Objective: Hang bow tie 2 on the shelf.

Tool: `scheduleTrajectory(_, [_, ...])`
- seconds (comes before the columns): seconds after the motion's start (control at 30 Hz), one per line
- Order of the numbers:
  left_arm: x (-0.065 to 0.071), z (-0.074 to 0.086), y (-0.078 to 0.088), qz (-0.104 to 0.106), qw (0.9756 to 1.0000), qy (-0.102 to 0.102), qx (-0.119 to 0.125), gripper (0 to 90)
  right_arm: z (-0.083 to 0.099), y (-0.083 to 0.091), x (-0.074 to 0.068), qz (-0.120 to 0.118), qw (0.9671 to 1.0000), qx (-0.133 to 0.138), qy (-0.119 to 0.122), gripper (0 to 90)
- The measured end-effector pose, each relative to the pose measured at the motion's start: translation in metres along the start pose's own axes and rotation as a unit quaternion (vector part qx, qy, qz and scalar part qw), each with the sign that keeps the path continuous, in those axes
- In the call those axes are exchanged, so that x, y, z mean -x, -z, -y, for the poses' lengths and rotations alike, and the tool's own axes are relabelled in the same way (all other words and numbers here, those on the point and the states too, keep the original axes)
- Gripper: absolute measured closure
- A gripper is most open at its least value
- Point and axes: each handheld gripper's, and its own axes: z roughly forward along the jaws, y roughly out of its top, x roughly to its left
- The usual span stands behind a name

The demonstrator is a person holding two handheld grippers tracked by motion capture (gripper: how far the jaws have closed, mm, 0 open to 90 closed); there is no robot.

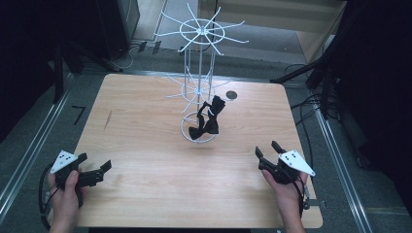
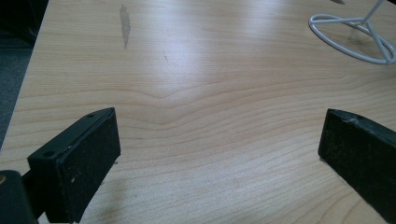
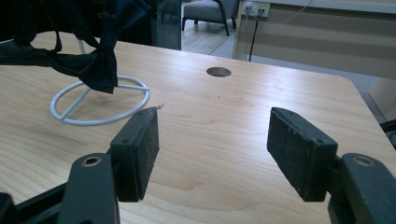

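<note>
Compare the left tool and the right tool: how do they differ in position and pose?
The left tool is at the table's near left edge, the right tool near its right side. The left tool points to the right across the table, while the right tool points up and left, toward the white wire rack with the black bow tie. Both are open, hold nothing, and are each held by one hand.

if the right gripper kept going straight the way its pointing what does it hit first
Probably nothing soon: the right gripper points over bare table toward the round hole, with the white stand's base ring off to one side.
</note>
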Motion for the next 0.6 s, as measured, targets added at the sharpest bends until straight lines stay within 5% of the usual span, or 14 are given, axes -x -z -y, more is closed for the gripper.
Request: scheduleTrajectory(0.6, [0.0, 0.0, 0.0, 0.0, 1.0, 0.0, 0.0, 0.0, 0.014, 0.017, 0.023, 0.005, 0.9998, -0.011, -0.017, 35.1])
